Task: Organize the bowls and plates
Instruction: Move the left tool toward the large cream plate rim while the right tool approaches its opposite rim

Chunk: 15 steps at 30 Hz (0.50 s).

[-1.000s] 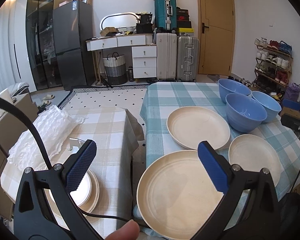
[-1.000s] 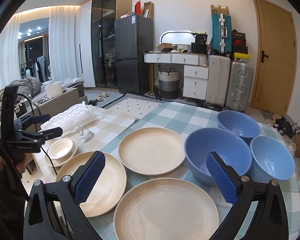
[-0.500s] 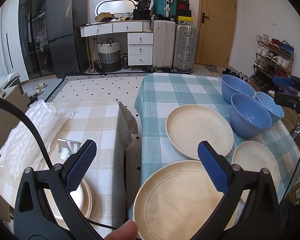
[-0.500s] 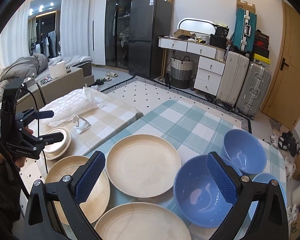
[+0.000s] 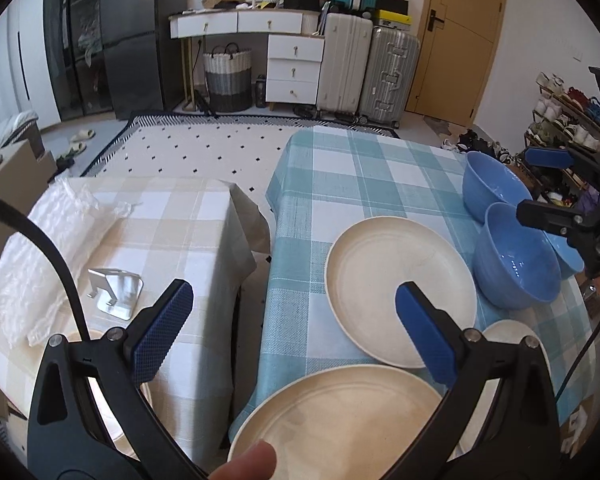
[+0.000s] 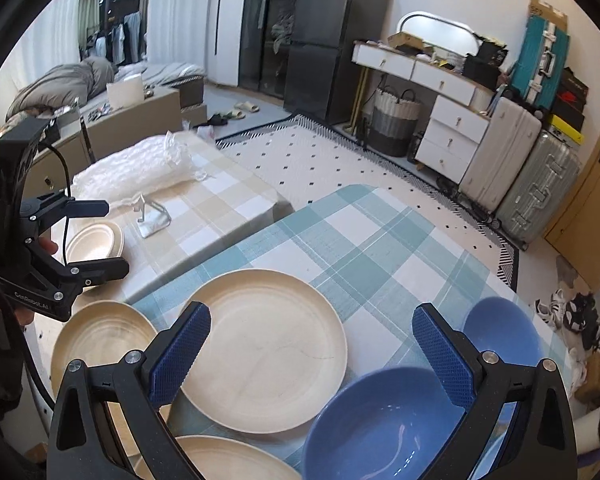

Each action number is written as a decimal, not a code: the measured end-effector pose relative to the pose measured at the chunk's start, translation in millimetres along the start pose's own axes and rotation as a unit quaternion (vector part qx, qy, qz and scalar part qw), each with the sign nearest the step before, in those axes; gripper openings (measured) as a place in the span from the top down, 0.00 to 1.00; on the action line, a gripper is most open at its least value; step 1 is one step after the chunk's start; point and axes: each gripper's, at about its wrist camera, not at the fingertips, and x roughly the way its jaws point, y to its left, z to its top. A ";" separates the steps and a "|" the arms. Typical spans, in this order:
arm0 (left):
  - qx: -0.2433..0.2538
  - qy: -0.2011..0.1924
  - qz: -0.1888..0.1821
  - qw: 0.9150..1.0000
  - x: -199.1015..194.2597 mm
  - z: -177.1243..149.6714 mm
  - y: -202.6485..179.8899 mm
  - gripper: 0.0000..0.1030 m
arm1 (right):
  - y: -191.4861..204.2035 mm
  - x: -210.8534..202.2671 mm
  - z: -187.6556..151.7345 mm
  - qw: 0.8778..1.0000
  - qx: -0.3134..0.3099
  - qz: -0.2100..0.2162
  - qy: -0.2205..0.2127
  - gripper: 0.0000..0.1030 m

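My left gripper (image 5: 294, 314) is open and empty, held above the near edge of the blue-checked table (image 5: 364, 168). A large cream plate (image 5: 340, 420) lies just below it, a second cream plate (image 5: 396, 280) beyond, and part of a third (image 5: 504, 332) to the right. Blue bowls (image 5: 516, 260) stand at the right. My right gripper (image 6: 312, 352) is open and empty above a cream plate (image 6: 268, 356) and a blue bowl (image 6: 380, 428). Stacked small cream plates (image 6: 96, 240) sit on the beige table.
The beige-checked table (image 5: 168, 216) on the left holds bubble wrap (image 5: 40, 248) and a metal stand (image 5: 114, 290). A gap separates the two tables. A drawer unit and suitcases (image 5: 364, 68) stand at the back wall, and a shoe rack (image 5: 560, 108) at the right.
Both grippers have risen and tilted downward, so the tables look farther off. The right gripper has moved back over the nearest blue bowl. Both stay open and empty.
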 end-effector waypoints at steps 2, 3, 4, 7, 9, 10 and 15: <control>-0.001 0.011 -0.001 1.000 11.4 2.9 -2.0 0.02 | -3.6 12.7 4.7 1.000 -0.009 0.013 0.014 0.00; 0.001 0.015 -0.002 1.000 16.8 4.5 -4.2 0.02 | -6.2 21.1 6.8 0.999 -0.014 0.024 0.031 0.00; 0.004 0.018 -0.002 1.000 21.4 5.8 -6.6 0.02 | -7.7 28.8 7.6 0.998 -0.018 0.035 0.047 0.00; 0.008 0.029 -0.006 1.000 35.5 9.3 -12.4 0.02 | -11.1 47.0 7.1 0.996 -0.028 0.044 0.074 0.00; 0.006 0.037 -0.012 0.999 45.2 12.3 -13.9 0.02 | -15.4 58.8 6.6 0.994 -0.031 0.050 0.092 0.00; 0.005 0.041 -0.015 0.999 50.7 13.2 -14.8 0.02 | -18.4 66.0 6.6 0.993 -0.031 0.053 0.103 0.00; 0.006 0.064 -0.030 0.997 71.9 11.6 -18.8 0.02 | -28.5 96.2 6.2 0.985 -0.053 0.062 0.154 0.00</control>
